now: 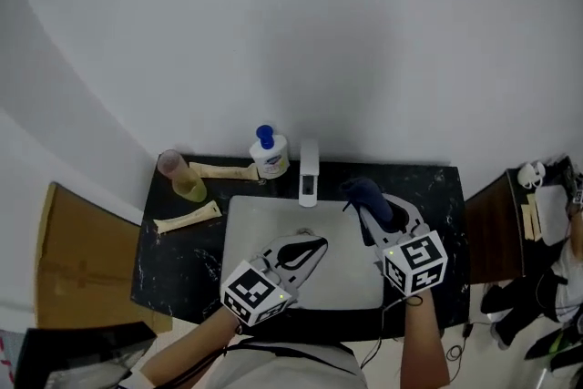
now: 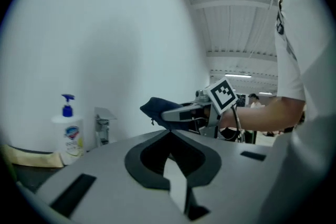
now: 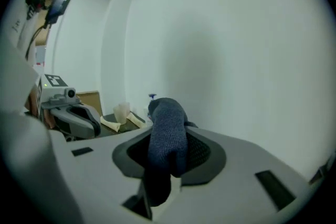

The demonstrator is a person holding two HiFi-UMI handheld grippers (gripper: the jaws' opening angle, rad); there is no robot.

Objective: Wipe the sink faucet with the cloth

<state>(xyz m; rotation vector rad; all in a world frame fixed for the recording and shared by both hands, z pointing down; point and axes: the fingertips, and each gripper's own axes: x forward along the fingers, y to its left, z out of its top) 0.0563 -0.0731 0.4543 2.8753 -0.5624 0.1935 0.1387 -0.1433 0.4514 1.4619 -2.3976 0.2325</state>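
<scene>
The sink faucet (image 1: 309, 170) is a short square spout at the back rim of the pale sink (image 1: 258, 219); it also shows small in the left gripper view, the faucet (image 2: 102, 127) beside the soap bottle. My right gripper (image 1: 363, 209) hovers over the sink's right back corner, shut on a dark blue cloth (image 1: 367, 193). The cloth (image 3: 167, 136) bulges out between the jaws and hides their tips. My left gripper (image 1: 317, 243) hangs over the middle of the sink, jaws tip to tip with nothing in them. The left gripper view shows the cloth (image 2: 157, 108) held level.
A white soap bottle (image 1: 270, 155) with a blue pump stands left of the faucet. A plastic cup (image 1: 181, 177) and two cream rolled items (image 1: 187, 217) lie on the black counter (image 1: 178, 264). A cardboard box (image 1: 77, 264) is at left, a dark cabinet (image 1: 492, 228) at right.
</scene>
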